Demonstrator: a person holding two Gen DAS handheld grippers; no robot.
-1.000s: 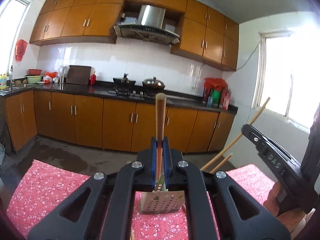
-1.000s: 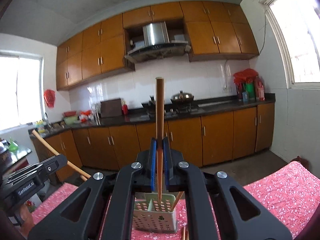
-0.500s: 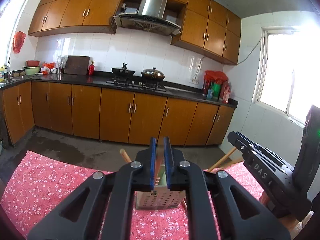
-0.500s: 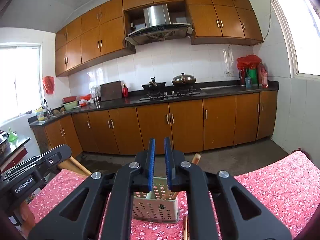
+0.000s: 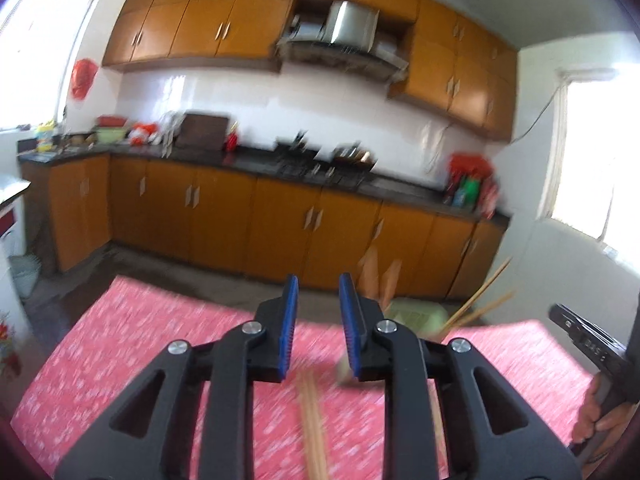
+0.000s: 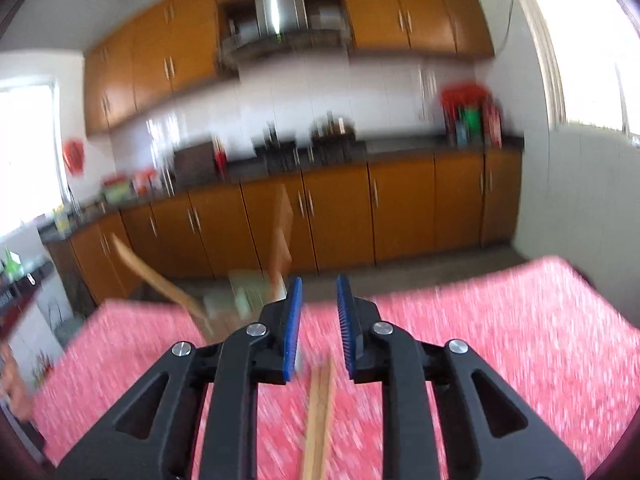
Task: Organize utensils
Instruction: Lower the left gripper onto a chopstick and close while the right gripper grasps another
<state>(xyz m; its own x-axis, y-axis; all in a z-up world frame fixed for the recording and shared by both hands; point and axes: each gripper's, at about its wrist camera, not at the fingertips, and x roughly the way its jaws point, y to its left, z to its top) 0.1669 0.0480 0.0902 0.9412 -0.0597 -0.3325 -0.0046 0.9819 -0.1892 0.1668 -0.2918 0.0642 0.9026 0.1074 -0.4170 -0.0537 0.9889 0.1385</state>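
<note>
While both jaws spread, empty: left hand-held gripper (image 5: 318, 322) and right hand-held gripper (image 6: 319, 322) released (utensils dropped a second ago), now over loose chopsticks (image 6: 320, 412) at six o'clock on the surface (image 6: 500, 328); green holder (image 5: 416, 314) at one o'clock, filled.

Pretty standard kitchen: orange-brown wooden cabinets (image 5: 248, 224) run under a dark worktop (image 5: 400, 188), with matching upper cabinets (image 5: 192, 28) and a steel range hood (image 5: 348, 24) top center. White tiled wall (image 5: 248, 104) between them. Bright windows (image 5: 600, 160) at the frame's right and upper left, grey floor (image 5: 132, 260) at lower left. Everything's motion-blurred.
</note>
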